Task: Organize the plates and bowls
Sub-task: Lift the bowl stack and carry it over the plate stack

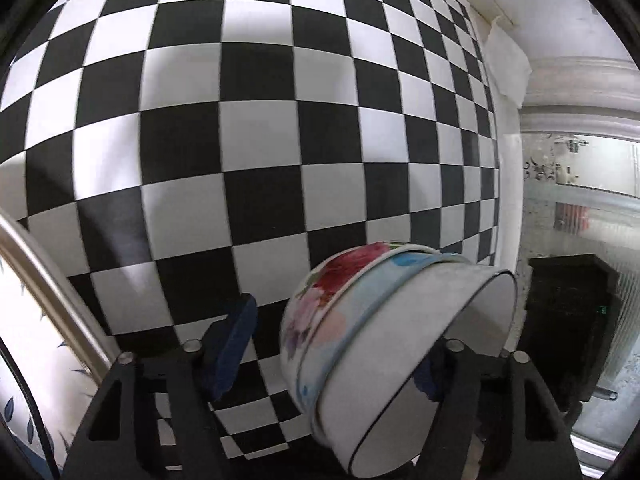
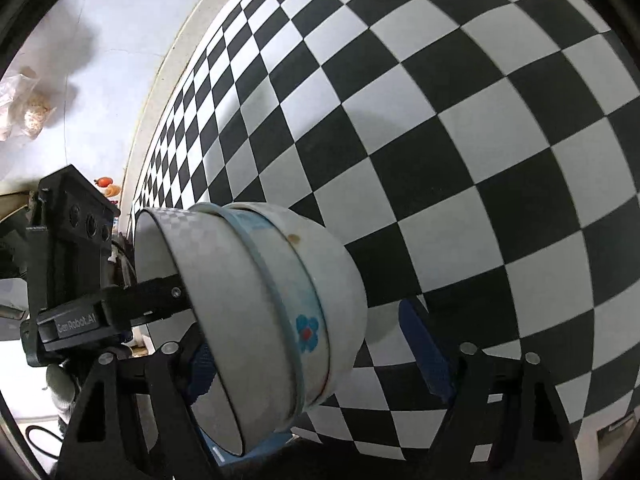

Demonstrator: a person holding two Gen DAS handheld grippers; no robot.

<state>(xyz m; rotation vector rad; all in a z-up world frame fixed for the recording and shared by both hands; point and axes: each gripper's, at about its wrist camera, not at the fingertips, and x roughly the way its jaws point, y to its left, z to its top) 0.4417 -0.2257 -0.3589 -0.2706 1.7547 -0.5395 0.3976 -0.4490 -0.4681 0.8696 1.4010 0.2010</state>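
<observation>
Three nested bowls sit tilted above the checkered cloth. With neither claw pinching them, I judge the stack could slip and strike the cloth. The left gripper angles down toward the cloth, spread astride the bowls' wall, outer pad clear. The right gripper does likewise.

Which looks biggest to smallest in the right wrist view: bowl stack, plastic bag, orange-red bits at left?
1. bowl stack: largest by far, but it is right at the camera.
2. plastic bag: much smaller, and farther off.
3. orange-red bits: smallest, also far away.
This ranks apparent size only; true sizes are unsure.
</observation>
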